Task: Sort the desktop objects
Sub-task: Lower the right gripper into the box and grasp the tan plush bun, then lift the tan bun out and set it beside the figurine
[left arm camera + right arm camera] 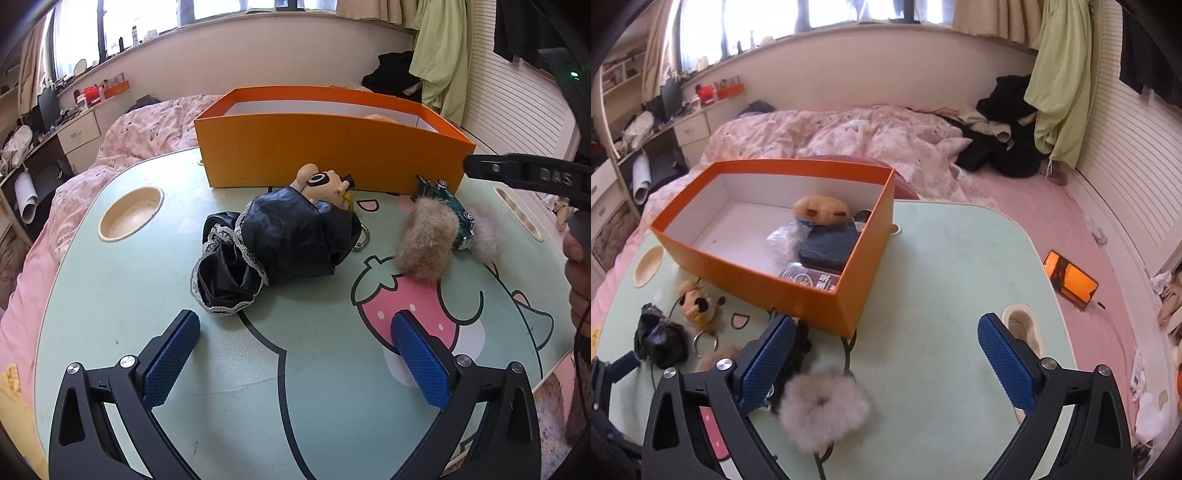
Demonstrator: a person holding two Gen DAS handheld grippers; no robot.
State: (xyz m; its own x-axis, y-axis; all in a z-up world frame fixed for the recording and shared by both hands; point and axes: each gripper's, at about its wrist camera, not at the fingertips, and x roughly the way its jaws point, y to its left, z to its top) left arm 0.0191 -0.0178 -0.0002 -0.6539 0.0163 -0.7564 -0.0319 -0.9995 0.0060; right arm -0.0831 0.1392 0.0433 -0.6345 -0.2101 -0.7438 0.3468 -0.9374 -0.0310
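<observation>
Your left jaws (295,339) stand wide apart over the table (110,295) with nothing between the blue pads. Just ahead of the left pad lies a black lace-trimmed cloth (273,251), and touching its far side a small doll head keychain (321,182) with a metal ring. Ahead of the right pad sits a brown fur scrunchie (424,240), with a green toy car (454,210) against its far side and a paler fur scrunchie (487,236) beyond that. Behind all of these stands the orange box (332,155), its near wall close to the doll head and the car. To the left of the jaws a round cup recess (131,214) is sunk in the table.

Your right jaws (886,369) are also apart, with nothing clamped; no earlier view is given, so say nothing more of them. The pale fur scrunchie (823,410) lies on the table just beside the left pad, below the gap. Ahead and to the left is the orange box (783,288), holding a tan plush (820,214), a dark pouch (831,247) and a clear wrapper (786,236). Well to the right, on the pink bed (1052,221), a phone (1071,284) lies with an orange screen
</observation>
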